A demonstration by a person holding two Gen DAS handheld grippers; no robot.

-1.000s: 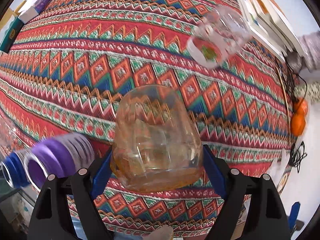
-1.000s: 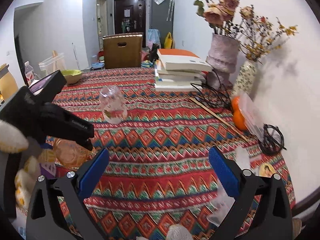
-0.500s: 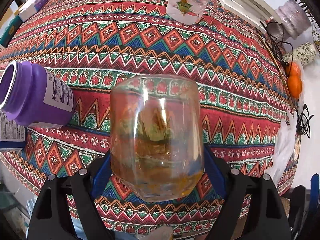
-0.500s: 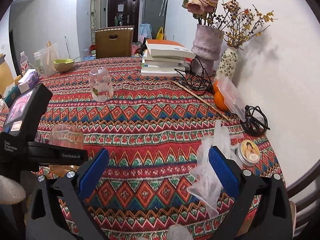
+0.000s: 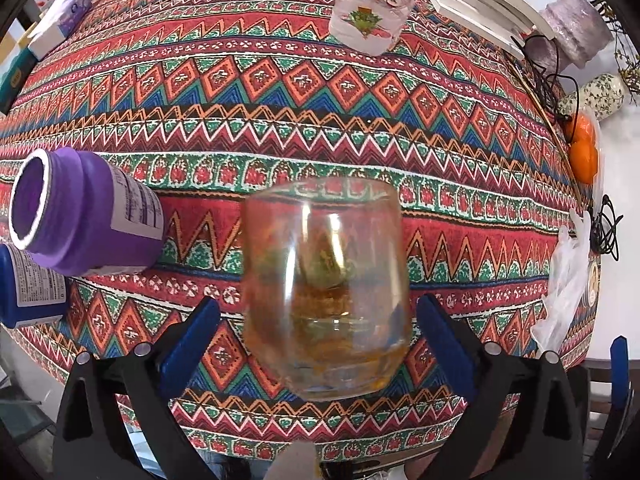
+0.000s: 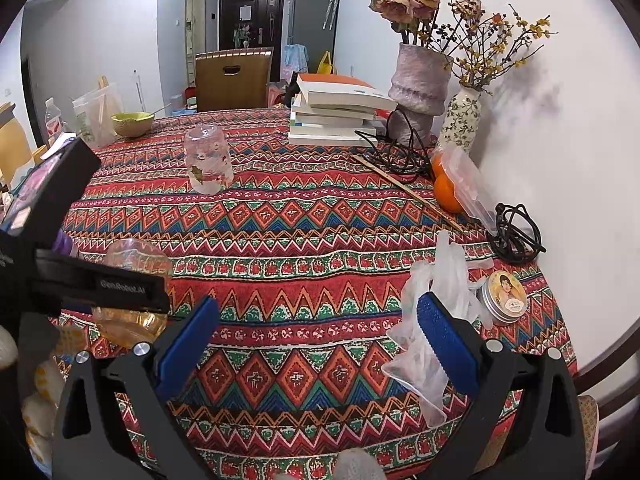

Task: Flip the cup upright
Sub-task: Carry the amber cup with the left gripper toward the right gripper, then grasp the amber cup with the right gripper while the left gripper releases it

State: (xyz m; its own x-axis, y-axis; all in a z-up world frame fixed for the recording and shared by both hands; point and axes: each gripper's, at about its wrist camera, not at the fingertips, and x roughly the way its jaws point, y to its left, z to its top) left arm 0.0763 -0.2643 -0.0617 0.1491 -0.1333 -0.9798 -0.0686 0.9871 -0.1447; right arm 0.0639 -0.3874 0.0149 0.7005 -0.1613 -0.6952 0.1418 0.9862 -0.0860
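My left claw [image 5: 318,344] is opening around the amber cup [image 5: 326,296], a clear gap either side of the glass. At the left of that frame a purple bottle [image 5: 86,212] and a blue bottle [image 5: 28,284] crowd in. Open cloth runs up the middle to a clear cup [image 5: 374,8] at top. My right claw [image 6: 318,344] has bare cloth between its fingers; a plastic glove [image 6: 434,312] touches its right pad.
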